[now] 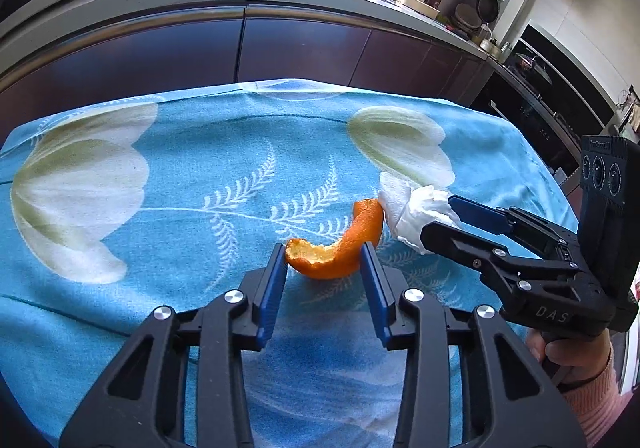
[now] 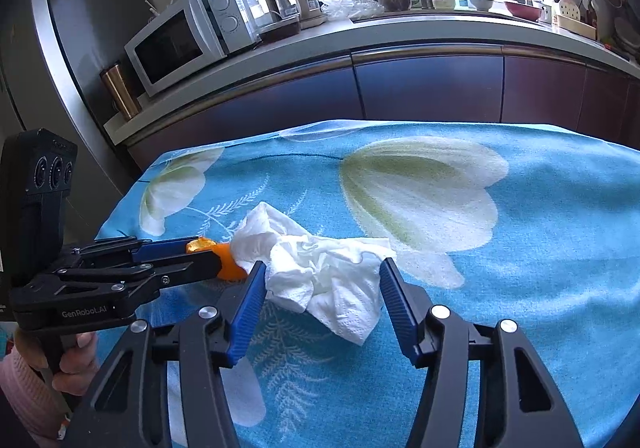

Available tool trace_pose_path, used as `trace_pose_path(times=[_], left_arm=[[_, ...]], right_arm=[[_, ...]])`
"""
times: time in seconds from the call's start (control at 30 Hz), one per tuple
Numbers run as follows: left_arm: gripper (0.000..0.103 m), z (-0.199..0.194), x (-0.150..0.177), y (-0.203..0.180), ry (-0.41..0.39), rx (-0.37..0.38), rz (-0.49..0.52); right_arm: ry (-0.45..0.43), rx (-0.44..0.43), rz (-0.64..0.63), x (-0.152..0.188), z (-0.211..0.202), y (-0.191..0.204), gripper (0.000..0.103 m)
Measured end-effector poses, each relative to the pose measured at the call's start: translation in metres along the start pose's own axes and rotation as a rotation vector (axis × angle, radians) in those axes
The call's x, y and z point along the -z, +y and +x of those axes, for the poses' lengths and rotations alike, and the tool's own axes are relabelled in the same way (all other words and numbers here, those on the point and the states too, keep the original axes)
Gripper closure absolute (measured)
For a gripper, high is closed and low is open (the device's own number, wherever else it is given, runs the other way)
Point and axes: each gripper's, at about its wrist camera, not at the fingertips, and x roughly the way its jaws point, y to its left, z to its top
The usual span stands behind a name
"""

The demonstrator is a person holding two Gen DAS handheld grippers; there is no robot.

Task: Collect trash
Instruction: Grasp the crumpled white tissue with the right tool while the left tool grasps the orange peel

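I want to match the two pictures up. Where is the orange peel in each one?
Left wrist view: the curved orange peel lies low in the middle, between the left claw fingers.
Right wrist view: the peel sits left of centre, mostly hidden behind the left claw.
Shared landmark: the crumpled white paper tissue, right beside the peel in both.

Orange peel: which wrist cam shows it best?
Left wrist. The whole curved orange peel lies in plain sight on the blue cloth, between the left gripper fingers. In the right wrist view, that gripper and the crumpled tissue cover most of it; only an orange patch shows.
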Motion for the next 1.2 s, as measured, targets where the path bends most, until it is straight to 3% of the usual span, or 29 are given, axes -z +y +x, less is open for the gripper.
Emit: trace_pose_path(times=[0.33, 0.43, 0.8, 1.2], left_arm=[[0.083, -0.013, 0.009, 0.001, -0.026, 0.002, -0.018], [0.086, -0.022, 0.013, 0.003, -0.038, 0.002, -0.018], [0.09, -0.073, 0.041, 0.016, -0.115, -0.053, -0.008], [0.091, -0.134, 0.084, 0.036, -0.185, -0.139, 0.001]], right_arm=[[0.009, -0.019, 0.018, 0.001, 0.001, -0.003, 0.08], [-0.005, -0.032, 0.032, 0.003, -0.002, -0.004, 0.085], [-0.069, -0.113, 0.041, 0.013, -0.027, 0.015, 0.086], [-0.07, -0.236, 0.011, 0.03, -0.034, 0.063, 0.086]])
